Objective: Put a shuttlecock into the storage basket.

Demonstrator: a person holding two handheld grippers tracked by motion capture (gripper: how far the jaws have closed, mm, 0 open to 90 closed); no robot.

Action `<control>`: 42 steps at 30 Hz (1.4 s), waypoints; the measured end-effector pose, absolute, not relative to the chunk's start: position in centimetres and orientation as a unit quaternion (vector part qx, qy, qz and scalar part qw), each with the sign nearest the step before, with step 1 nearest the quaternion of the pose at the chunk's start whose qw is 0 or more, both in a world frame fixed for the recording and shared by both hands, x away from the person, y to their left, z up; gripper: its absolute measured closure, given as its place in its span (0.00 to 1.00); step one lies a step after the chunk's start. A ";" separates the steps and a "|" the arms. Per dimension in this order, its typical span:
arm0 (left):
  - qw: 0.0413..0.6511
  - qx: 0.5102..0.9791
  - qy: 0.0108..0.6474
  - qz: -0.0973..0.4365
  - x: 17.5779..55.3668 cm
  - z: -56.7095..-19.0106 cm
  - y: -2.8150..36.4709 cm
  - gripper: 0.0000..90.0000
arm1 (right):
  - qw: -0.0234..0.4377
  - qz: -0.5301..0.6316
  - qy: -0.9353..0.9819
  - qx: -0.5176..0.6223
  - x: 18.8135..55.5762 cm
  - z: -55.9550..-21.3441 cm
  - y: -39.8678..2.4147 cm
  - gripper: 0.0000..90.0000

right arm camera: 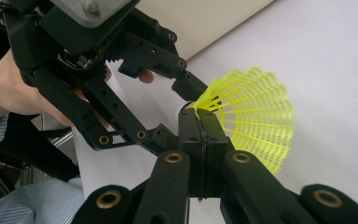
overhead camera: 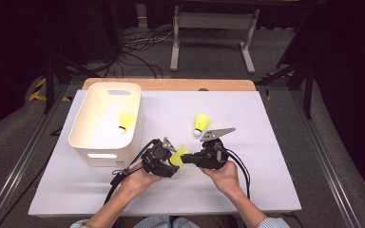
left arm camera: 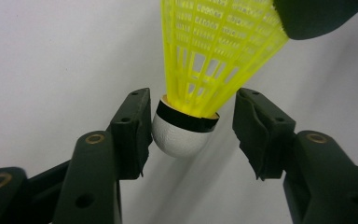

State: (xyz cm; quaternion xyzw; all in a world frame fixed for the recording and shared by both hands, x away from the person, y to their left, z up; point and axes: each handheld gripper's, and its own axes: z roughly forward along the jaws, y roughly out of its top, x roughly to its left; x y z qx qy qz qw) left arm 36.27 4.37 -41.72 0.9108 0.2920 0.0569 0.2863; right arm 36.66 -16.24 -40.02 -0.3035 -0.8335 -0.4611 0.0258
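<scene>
I hold my two hand-held grippers close together over the near middle of the white bench (overhead camera: 266, 142), forearms coming in low and angled toward each other. My right hand-held gripper (right arm camera: 199, 122) has its jaws pressed together on the yellow mesh skirt of a shuttlecock (overhead camera: 178, 155), pinching it near where the skirt meets the cork, so the shuttlecock hangs in the air between both tools rather than lying on the bench. My left hand-held gripper (left arm camera: 189, 128) points at it from the other side: its jaws stand apart around the white cork (left arm camera: 182, 137), the left pad touching or nearly touching the cork and the right pad clear of it, so it is not yet clamped.

I count three yellow shuttlecocks: the one I hold, a second shuttlecock (overhead camera: 201, 124) lying on the bench just beyond my right hand (overhead camera: 225, 175), and a third shuttlecock (overhead camera: 126, 120) inside the white bin (overhead camera: 105, 153) at the left. I can read no writing or brand on anything.
</scene>
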 end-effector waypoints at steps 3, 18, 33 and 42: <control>0.286 0.911 0.290 0.061 36.2 -41.7 4.3 0.60 | 0.025 -0.461 -0.833 -0.304 36.6 -40.0 -16.3 1.00; 0.270 0.917 0.285 0.076 36.1 -41.5 3.7 0.70 | 0.009 -0.452 -0.833 -0.317 36.8 -40.2 -17.0 0.99; 0.265 0.915 0.294 0.081 36.2 -40.8 3.6 0.71 | -0.020 -0.454 -0.831 -0.320 36.5 -40.1 -17.1 0.88; 0.254 0.912 0.311 0.082 36.4 -40.5 3.7 0.71 | -0.052 -0.461 -0.822 -0.331 35.9 -39.5 -18.1 0.70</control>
